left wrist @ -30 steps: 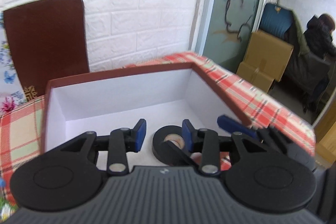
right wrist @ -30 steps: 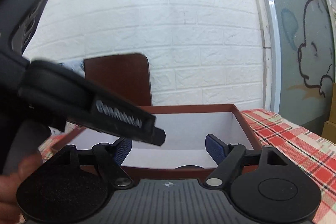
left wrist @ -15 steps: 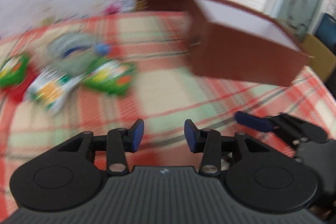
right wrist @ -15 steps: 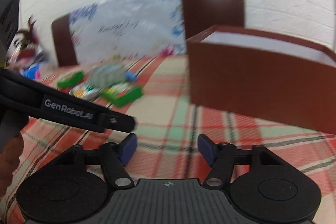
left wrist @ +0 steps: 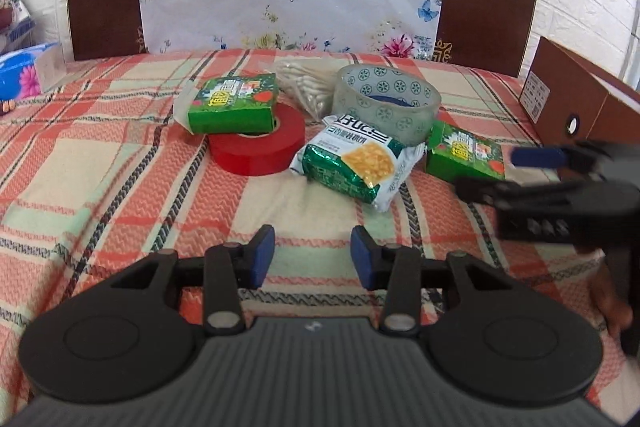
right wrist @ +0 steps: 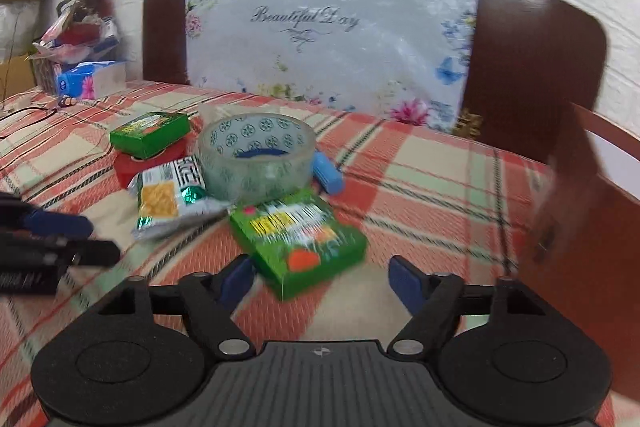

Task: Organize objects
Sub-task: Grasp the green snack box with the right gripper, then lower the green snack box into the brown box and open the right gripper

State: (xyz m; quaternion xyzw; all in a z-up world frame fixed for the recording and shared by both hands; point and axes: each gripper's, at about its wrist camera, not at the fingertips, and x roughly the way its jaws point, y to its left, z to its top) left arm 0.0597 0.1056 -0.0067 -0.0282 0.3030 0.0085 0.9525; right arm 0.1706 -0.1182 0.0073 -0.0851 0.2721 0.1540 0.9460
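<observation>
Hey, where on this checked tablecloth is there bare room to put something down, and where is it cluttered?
Bare cloth lies between the left claw and the snack packet, and over the tablecloth left of the red tape roll. Another free strip runs between the nearer green box and the brown box. Crowded: the cluster around the clear tape roll.

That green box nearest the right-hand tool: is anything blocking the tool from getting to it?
Nothing visible does. The flat green cardboard box lies on the checked tablecloth just ahead of the right tool, whose jaws are opening with nothing between them. The clear tape roll sits behind the box.
</observation>
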